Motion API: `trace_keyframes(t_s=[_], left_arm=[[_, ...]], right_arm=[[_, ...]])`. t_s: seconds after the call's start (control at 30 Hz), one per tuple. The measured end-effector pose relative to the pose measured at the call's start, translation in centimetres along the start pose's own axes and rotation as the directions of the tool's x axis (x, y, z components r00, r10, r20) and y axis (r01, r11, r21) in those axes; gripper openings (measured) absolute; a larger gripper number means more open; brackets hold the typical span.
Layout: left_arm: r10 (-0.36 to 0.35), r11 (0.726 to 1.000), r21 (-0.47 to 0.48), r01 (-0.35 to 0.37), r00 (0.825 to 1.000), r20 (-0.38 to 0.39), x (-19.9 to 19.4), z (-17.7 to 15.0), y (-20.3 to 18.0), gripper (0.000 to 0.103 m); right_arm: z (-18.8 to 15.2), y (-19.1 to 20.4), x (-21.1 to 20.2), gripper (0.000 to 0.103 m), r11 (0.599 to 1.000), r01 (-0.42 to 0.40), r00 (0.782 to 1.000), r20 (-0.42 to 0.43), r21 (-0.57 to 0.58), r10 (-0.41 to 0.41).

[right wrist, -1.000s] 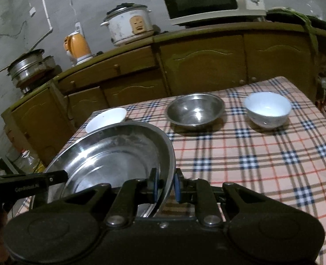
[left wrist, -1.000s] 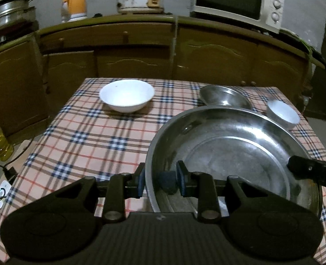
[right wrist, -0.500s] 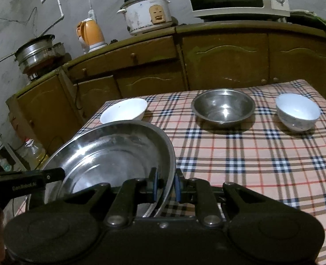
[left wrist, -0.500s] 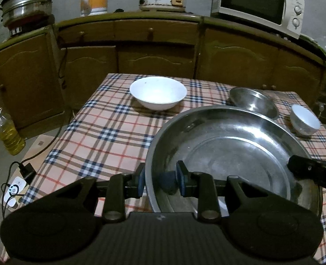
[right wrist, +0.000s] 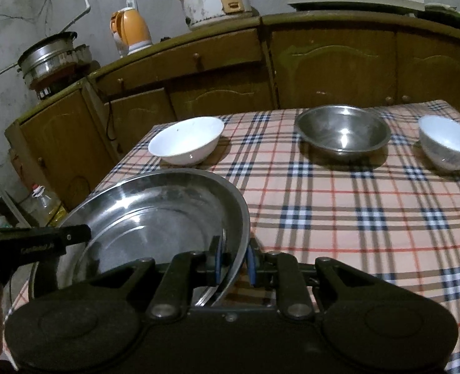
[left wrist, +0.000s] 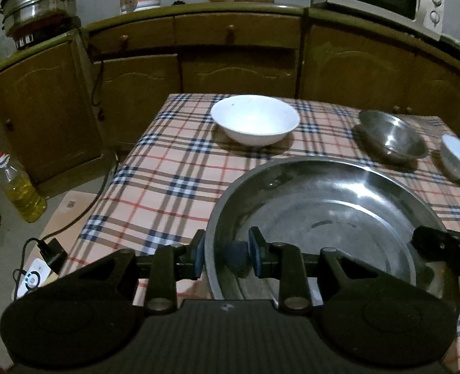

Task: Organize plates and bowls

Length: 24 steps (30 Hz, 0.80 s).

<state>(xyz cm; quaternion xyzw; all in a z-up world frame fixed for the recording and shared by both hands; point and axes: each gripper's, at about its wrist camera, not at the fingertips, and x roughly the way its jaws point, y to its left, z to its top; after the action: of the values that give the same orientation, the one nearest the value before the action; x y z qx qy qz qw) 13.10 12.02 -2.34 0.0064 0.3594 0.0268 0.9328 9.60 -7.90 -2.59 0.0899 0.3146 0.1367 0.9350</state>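
- The big steel basin (left wrist: 323, 218) hung over the near left part of the table (right wrist: 370, 218), carried by both sets of tongs.
- The left tongs (left wrist: 226, 254) pinched its near rim; the right tongs (right wrist: 234, 261) were clamped on the opposite rim.
- Ahead lay the large white bowl (left wrist: 254, 123), nearest the left tongs; the steel bowl (right wrist: 342, 131) and small white bowl (right wrist: 448, 143) sat well off to the right.
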Motion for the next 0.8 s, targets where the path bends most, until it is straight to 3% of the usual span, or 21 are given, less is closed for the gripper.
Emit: trace_keyframes(t_s=[0.33, 0.8], left_arm=[[0.026, 1.000, -0.016, -0.027, 0.999, -0.041, 3.5, -0.1, 2.8, 0.029], [0.029, 0.998, -0.058, -0.031, 0.999, -0.035, 6.7, -1.1, 4.8, 0.029]], right_arm=[[-0.6, 2.2, 4.6, 0.022, 1.000, 0.002, 1.000, -0.017, -0.023, -0.003], [-1.8, 3.4, 8.2, 0.024, 0.998, 0.004, 1.000, -0.018, -0.059, -0.005]])
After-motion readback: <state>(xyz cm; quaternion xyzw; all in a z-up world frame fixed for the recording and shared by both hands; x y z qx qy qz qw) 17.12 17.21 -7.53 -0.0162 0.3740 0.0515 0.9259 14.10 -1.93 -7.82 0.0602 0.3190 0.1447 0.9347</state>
